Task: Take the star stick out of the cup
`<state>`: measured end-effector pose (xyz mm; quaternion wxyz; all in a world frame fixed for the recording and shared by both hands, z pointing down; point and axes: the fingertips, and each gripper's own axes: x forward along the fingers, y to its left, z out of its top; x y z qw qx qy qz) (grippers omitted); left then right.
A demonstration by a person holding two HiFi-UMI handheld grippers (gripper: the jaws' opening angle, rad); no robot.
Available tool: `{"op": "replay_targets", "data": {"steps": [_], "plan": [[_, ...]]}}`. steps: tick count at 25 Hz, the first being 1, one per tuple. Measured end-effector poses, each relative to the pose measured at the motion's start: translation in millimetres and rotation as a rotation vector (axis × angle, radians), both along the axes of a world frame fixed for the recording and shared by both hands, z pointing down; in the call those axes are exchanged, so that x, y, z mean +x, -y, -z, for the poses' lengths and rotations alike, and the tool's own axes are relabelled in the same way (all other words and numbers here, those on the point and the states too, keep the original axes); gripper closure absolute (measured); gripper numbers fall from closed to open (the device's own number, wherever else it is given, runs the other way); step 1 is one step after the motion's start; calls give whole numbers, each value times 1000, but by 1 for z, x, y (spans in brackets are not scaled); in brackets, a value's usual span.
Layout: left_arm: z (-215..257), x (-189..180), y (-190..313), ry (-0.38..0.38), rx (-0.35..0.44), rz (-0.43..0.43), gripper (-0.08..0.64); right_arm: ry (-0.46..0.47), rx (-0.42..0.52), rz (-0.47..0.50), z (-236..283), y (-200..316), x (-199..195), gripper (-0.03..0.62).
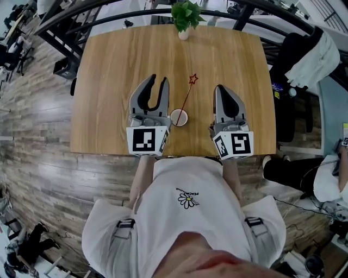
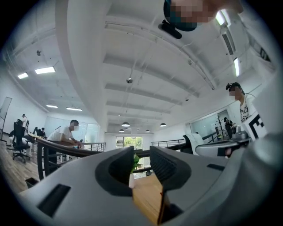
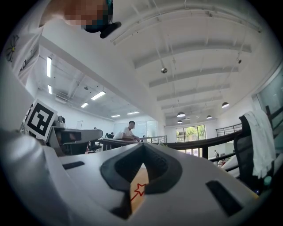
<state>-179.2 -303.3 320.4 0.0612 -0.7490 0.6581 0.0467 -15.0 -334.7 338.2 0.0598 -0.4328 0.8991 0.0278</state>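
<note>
A small white cup point(image 1: 178, 117) stands on the wooden table point(image 1: 109, 81) near its front edge. A thin red star stick point(image 1: 186, 98) leans out of it toward the far right, its star point(image 1: 193, 79) at the top. My left gripper point(image 1: 158, 80) lies on the table just left of the cup, jaws open with nothing between them; the left gripper view point(image 2: 141, 152) shows only table through the gap. My right gripper point(image 1: 219, 88) lies to the cup's right, jaws shut and empty. The star point(image 3: 140, 190) shows through the right gripper's point(image 3: 142, 148) frame.
A small potted plant point(image 1: 186, 16) stands at the table's far edge, in the middle. A dark chair with a white cloth point(image 1: 312, 54) over it is to the table's right. Railings and desks surround the table; people sit at desks in the background.
</note>
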Motion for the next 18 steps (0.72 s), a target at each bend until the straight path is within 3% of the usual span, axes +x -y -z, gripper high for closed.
{"op": "replay_targets", "data": {"steps": [7, 14, 18], "plan": [[-45, 33, 24, -7, -165, -137, 339, 7, -25, -49, -6, -1, 19, 583], [-118, 58, 45, 18, -401, -223, 321, 1, -58, -78, -16, -9, 31, 583], [-158, 61, 55, -51, -530, -241, 281, -1, -62, -111, -18, -7, 41, 584]]}}
